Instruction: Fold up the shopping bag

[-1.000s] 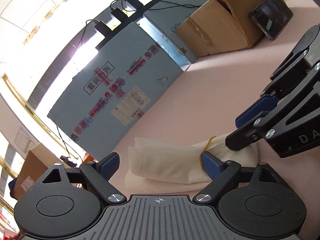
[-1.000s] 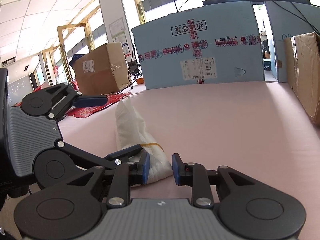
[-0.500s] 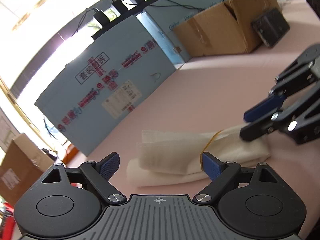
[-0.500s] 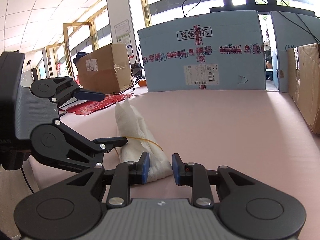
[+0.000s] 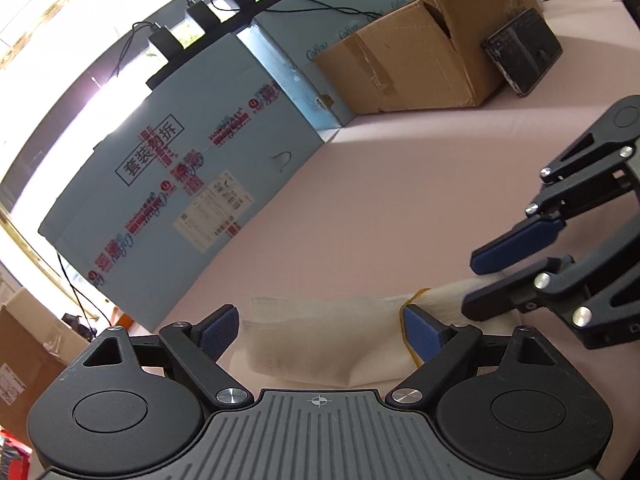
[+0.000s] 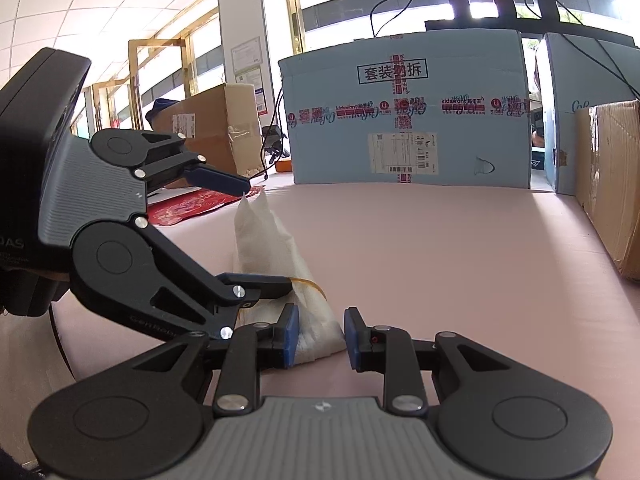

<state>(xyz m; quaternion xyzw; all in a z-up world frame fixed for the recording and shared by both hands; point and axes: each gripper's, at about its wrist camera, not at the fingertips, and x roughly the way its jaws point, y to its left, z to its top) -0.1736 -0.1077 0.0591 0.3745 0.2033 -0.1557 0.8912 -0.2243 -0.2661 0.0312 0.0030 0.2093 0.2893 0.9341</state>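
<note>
The shopping bag is cream cloth, folded into a long narrow bundle with a yellow strap across it. It lies on the pink table. My left gripper is open wide, and its blue pads stand on either side of the bundle's length. In the right wrist view the left gripper comes in from the left, one finger above the bag's far tip and one at the strap. My right gripper is open, with the bag's near end lying between its pads. From the left wrist view the right gripper is at the bag's right end.
A large blue carton stands along the table's far edge. A brown cardboard box is at the right, with a dark device leaning on it. Red printed paper lies beyond the left edge. Bare pink table stretches behind the bag.
The left gripper has risen and shifted, so its fingers now span the bag from tip to strap. The right gripper stays at the bag's near end. The bag has barely moved.
</note>
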